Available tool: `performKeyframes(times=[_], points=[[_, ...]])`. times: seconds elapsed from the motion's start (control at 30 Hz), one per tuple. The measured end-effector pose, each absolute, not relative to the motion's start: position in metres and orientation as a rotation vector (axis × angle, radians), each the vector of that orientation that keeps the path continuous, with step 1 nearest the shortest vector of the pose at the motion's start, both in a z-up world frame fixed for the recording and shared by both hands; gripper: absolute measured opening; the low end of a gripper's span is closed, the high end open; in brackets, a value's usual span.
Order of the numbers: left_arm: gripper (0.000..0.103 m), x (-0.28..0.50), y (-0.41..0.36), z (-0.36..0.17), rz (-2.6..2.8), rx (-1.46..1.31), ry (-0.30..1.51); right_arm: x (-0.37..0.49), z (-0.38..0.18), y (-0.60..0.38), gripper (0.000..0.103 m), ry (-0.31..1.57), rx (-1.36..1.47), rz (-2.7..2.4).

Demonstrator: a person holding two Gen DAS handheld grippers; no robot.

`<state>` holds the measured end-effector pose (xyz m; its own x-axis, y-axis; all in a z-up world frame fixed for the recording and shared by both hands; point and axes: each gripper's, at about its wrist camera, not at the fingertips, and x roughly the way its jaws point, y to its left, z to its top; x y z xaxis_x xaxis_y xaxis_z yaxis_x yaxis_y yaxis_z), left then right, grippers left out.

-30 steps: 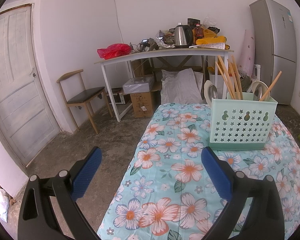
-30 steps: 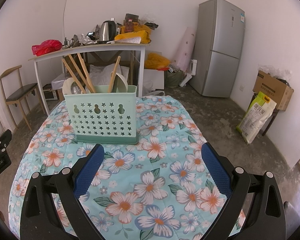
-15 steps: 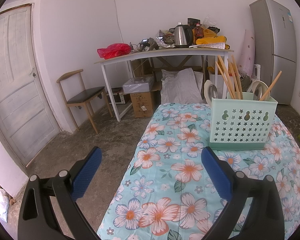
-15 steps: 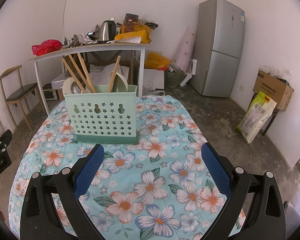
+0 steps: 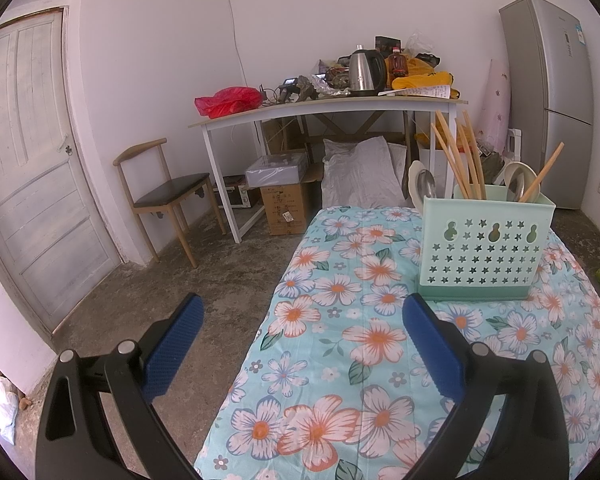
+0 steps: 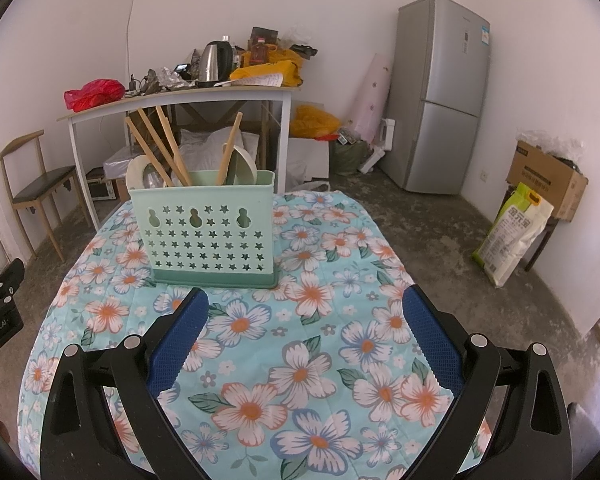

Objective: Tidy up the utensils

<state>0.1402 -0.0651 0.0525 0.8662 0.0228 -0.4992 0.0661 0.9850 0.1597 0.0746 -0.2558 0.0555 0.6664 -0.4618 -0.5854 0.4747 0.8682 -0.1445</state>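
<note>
— Two tools, both empty? How do they stand?

— Yes. The left tool [image 5: 300, 320] has its blue-padded fingers [image 5: 174, 336] spread wide apart with nothing between them; it hangs over the left edge of the tabletop, one finger above the bare concrete floor [image 5: 148, 300], the other above the flowered turquoise cloth [image 5: 340, 320]. The right tool [image 6: 304, 318] is just as wide apart and empty, hanging over the near middle of the tabletop.

— And the utensils?

— They stand in the mint-green plastic utensil caddy with star-shaped cut-outs [image 6: 208, 232], which sits upright on the cloth toward the far edge of the tabletop, well apart from both tools. Several long wooden chopsticks [image 6: 156, 144] lean to the left in it, and one more wooden stick [image 6: 229, 148] leans the other way. Pale round spoon or ladle heads [image 6: 138, 172] show above the rim; a metal spoon [image 5: 426, 184] shows at the caddy's left end in the left wrist view.

— Anything behind?

— A white side table [image 5: 332, 108] piled with a steel kettle [image 5: 364, 72] and a red plastic bag [image 5: 228, 100], a wooden chair [image 5: 168, 196], a grey fridge [image 6: 440, 92].
</note>
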Motion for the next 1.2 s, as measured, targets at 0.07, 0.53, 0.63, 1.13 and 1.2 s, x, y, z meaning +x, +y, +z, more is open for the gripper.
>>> performKeyframes(times=[0.07, 0.53, 0.63, 1.13, 1.2], points=[[0.098, 0.1405, -0.0647, 0.0524, -0.022, 0.174, 0.524, 0.0745, 0.0553, -0.2558, 0.094, 0.655, 0.022, -0.529], [0.097, 0.1432, -0.0645, 0.0504, -0.011, 0.173, 0.527, 0.0790, 0.0541, -0.2511, 0.094, 0.664, 0.022, -0.528], [0.097, 0.1435, -0.0654, 0.0513, -0.008, 0.174, 0.526, 0.0796, 0.0528, -0.2523, 0.094, 0.667, 0.025, -0.528], [0.097, 0.1418, -0.0673, 0.0529, -0.008, 0.177, 0.534, 0.0798, 0.0514, -0.2528, 0.094, 0.664, 0.024, -0.525], [0.098, 0.1419, -0.0675, 0.0530, -0.005, 0.176, 0.531, 0.0793, 0.0516, -0.2536, 0.094, 0.663, 0.024, -0.524]])
